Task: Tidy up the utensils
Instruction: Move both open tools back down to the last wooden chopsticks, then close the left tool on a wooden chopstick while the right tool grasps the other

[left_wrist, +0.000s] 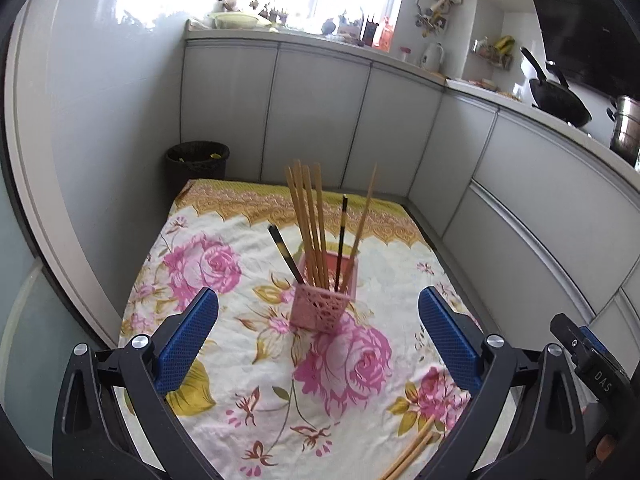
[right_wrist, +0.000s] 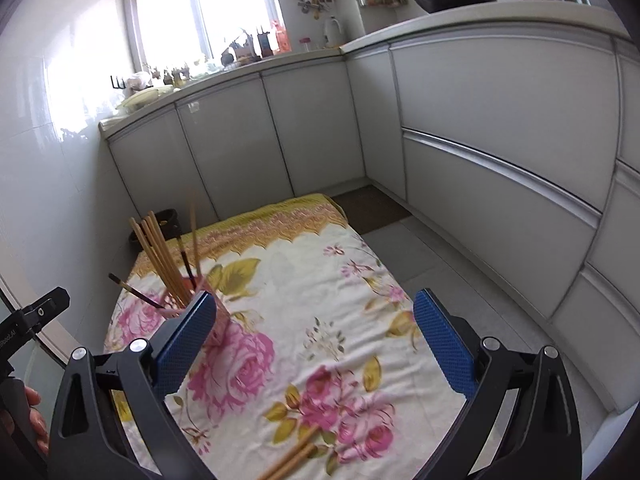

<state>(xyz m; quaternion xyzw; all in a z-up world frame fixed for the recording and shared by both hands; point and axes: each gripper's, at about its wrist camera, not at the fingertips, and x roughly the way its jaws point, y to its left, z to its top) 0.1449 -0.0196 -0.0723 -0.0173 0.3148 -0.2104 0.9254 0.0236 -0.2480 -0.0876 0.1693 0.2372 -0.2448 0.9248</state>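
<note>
A pink lattice utensil holder [left_wrist: 323, 307] stands mid-table on the floral cloth [left_wrist: 224, 312]. It holds several bamboo chopsticks [left_wrist: 310, 220] and two dark chopsticks [left_wrist: 341, 236]. My left gripper [left_wrist: 318, 340] is open and empty, above the table just in front of the holder. Two loose bamboo chopsticks [left_wrist: 408, 456] lie at the near right edge. In the right wrist view the holder [right_wrist: 224, 320] sits left, partly behind my left finger. My right gripper [right_wrist: 314, 344] is open and empty above the cloth [right_wrist: 320, 300]. The loose chopsticks [right_wrist: 292, 460] lie below it.
White cabinets [left_wrist: 320, 120] run along the back and right side. A black waste bin [left_wrist: 198, 160] stands on the floor behind the table's far left corner. A wok [left_wrist: 560, 100] and steel pot [left_wrist: 626, 128] sit on the counter at right. The other gripper's body [left_wrist: 588, 360] shows at right.
</note>
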